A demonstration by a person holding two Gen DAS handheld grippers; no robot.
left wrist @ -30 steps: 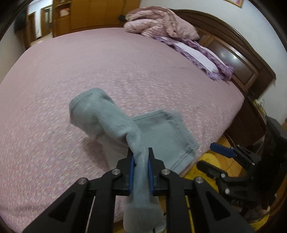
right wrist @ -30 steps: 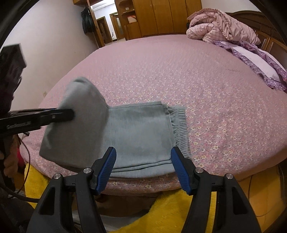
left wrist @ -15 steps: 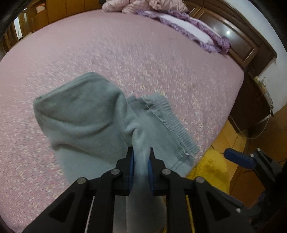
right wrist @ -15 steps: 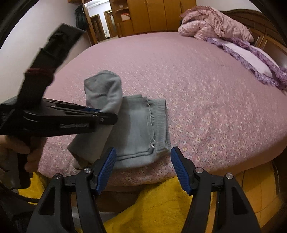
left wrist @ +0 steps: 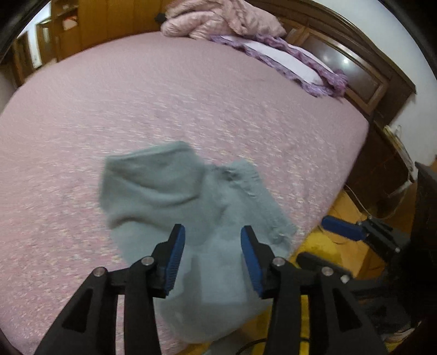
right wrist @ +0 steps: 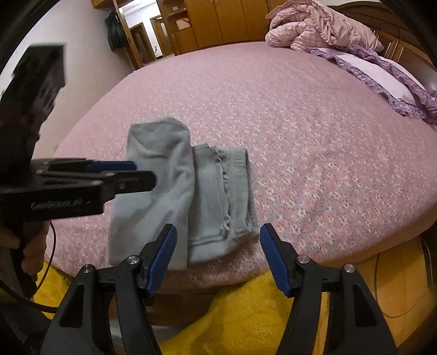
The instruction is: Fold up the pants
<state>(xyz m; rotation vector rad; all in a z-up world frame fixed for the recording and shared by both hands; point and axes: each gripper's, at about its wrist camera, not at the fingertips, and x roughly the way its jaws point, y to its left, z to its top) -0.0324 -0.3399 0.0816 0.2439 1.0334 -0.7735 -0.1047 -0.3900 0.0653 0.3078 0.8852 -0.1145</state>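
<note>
The grey pants (left wrist: 191, 202) lie folded near the front edge of the pink bed (left wrist: 191, 103), a doubled leg part resting over the waistband part (right wrist: 232, 191). My left gripper (left wrist: 213, 245) hovers over the near end of the pants (right wrist: 164, 177); its jaws are opening, with blurred cloth below them and the blue pads not pressing on it. From the right wrist view the left gripper (right wrist: 136, 174) reaches in from the left, held by a hand. My right gripper (right wrist: 218, 245) stands open just short of the bed edge, with nothing between its fingers.
A rumpled pink quilt (right wrist: 322, 24) and a purple-frilled pillow (right wrist: 382, 79) lie at the head of the bed by the dark wooden headboard (left wrist: 363, 68). A yellow rug (right wrist: 240, 316) covers the floor below the bed edge. Wooden wardrobes (right wrist: 218, 21) stand behind.
My left gripper carried the pinched leg end across over the pants, then let go; its jaws now stand apart and the cloth has dropped onto the pile. The right gripper stayed open.
</note>
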